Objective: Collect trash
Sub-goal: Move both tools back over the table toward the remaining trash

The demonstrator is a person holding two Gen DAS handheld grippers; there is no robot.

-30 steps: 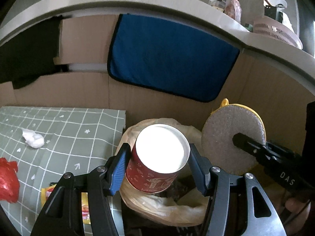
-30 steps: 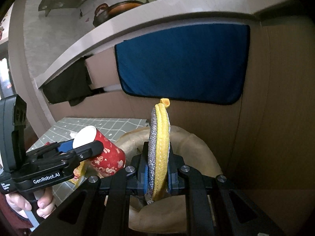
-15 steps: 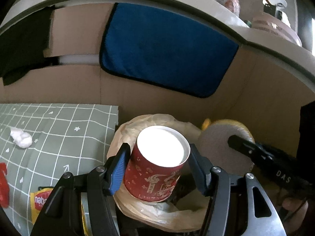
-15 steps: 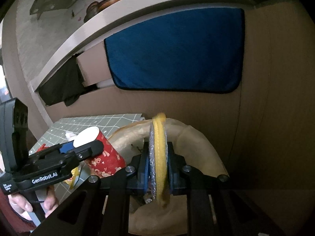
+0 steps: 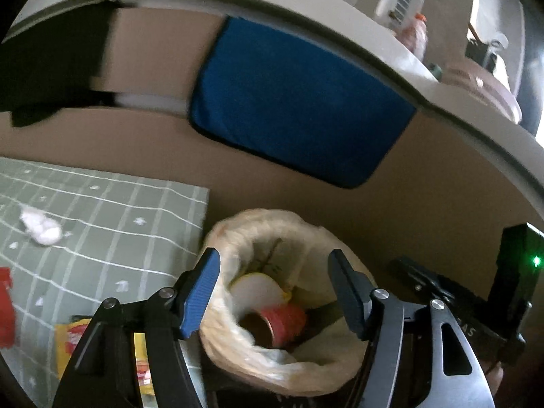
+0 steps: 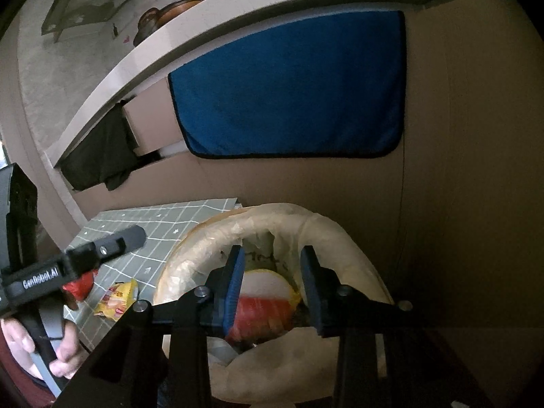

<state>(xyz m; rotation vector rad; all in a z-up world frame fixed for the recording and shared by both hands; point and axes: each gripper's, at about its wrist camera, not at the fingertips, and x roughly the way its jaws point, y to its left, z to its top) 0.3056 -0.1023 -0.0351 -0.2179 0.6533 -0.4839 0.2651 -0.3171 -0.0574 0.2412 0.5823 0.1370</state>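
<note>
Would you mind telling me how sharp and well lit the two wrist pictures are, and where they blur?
Left wrist view: motion blur smears the red cup in the bin bag; bright window glare upper right. Right wrist view: dim, dark lower right corner; the blue cloth is fairly sharp, the cup soft. Both bend the shelf edge.

One bin (image 5: 238, 224), one red cup (image 5: 284, 319), two cloths (blue (image 5: 299, 102), black (image 5: 51, 64)).
</note>
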